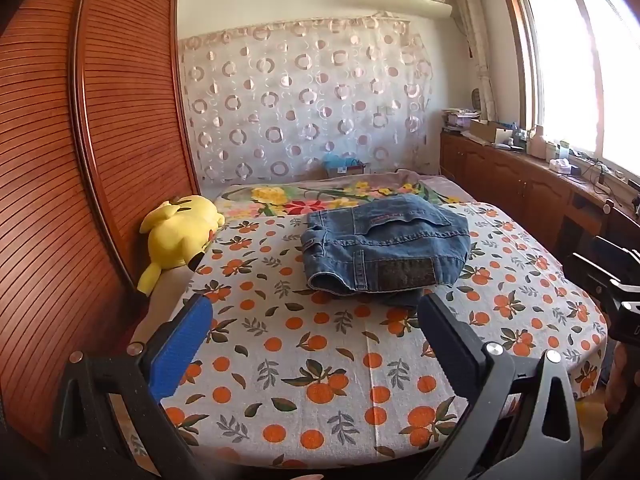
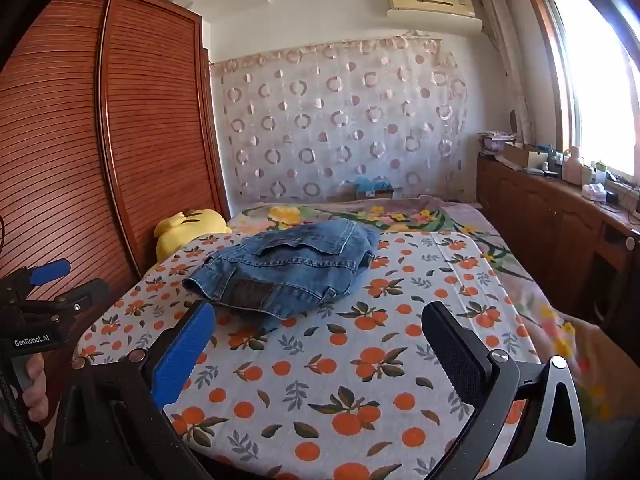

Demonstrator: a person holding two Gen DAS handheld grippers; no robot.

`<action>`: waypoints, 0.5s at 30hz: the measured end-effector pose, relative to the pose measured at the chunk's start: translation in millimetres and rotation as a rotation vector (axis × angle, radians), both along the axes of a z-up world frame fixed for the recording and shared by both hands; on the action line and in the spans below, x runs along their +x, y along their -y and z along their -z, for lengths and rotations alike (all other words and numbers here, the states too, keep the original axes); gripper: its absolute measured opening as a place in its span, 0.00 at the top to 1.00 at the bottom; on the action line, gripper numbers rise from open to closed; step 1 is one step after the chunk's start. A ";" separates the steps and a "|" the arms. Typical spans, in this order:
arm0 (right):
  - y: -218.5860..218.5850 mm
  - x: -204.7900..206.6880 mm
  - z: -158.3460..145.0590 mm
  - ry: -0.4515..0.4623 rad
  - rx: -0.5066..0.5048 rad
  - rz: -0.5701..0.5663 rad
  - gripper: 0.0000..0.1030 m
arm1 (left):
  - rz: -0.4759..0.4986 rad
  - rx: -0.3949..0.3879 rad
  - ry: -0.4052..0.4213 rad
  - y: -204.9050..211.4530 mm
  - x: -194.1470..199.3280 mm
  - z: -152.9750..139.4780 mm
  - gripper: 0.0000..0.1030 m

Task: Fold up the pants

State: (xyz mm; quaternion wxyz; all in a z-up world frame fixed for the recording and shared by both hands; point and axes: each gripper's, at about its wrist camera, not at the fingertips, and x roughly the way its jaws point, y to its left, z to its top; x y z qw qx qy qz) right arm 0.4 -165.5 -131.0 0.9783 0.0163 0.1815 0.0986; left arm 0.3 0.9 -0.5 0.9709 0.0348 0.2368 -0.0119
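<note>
A pair of blue denim pants (image 1: 384, 244) lies folded into a compact stack on the orange-print sheet (image 1: 320, 360) of the bed. In the right wrist view the pants (image 2: 288, 268) sit left of centre, waistband patch toward me. My left gripper (image 1: 316, 320) hovers over the sheet just short of the stack, jaws wide open, nothing between them. Equally wide open and empty, my right gripper (image 2: 320, 332) hangs to the right of the stack's near edge. Each gripper shows at the edge of the other's view: the right gripper (image 1: 616, 284) and the left gripper (image 2: 48, 280), held by a hand.
A yellow plush toy (image 1: 180, 236) lies at the bed's left side against a tall slatted wooden wardrobe (image 1: 100, 140). A floral blanket (image 1: 320, 196) covers the far part of the bed. Wooden cabinets (image 2: 560, 224) with clutter run under the window on the right.
</note>
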 end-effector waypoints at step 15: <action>-4.0 -2.9 -1.1 0.005 -0.011 0.002 0.00 | -0.003 0.004 0.006 -3.8 -1.4 -4.3 0.01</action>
